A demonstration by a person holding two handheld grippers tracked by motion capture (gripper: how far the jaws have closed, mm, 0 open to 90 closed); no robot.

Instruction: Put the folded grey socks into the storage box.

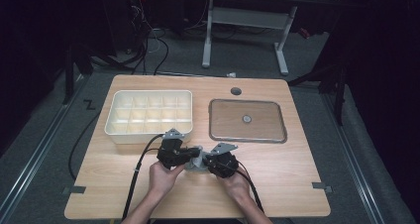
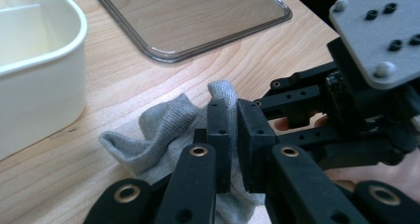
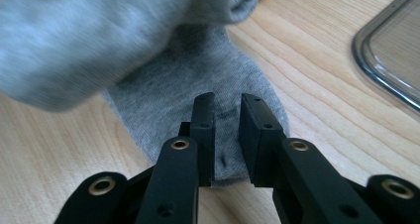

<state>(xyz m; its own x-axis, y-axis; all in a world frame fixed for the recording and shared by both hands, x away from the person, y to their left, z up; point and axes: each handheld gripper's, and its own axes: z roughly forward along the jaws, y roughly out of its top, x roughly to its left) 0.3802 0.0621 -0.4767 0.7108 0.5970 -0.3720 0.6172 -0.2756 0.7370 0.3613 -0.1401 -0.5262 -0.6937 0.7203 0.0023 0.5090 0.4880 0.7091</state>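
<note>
Left hand-held gripper [image 2: 233,130] is clenched on a fold of the grey sock [image 2: 163,130], which lies rumpled on the surface [image 1: 277,169] just in front of the white divided box [image 1: 148,116]. Right hand-held gripper [image 3: 228,135] pinches the sock's flat end, its nearer part blurred. Clear lid [image 1: 247,121] lies rightmost.

One grey sock [image 2: 163,130], one divided box [image 1: 148,116], one clear lid [image 1: 247,121].

Showing plain grey on the sock [image 3: 198,70], cream on the divided tray [image 1: 148,112], light wood grain on the tabletop [image 1: 277,174], black on each gripper.
</note>
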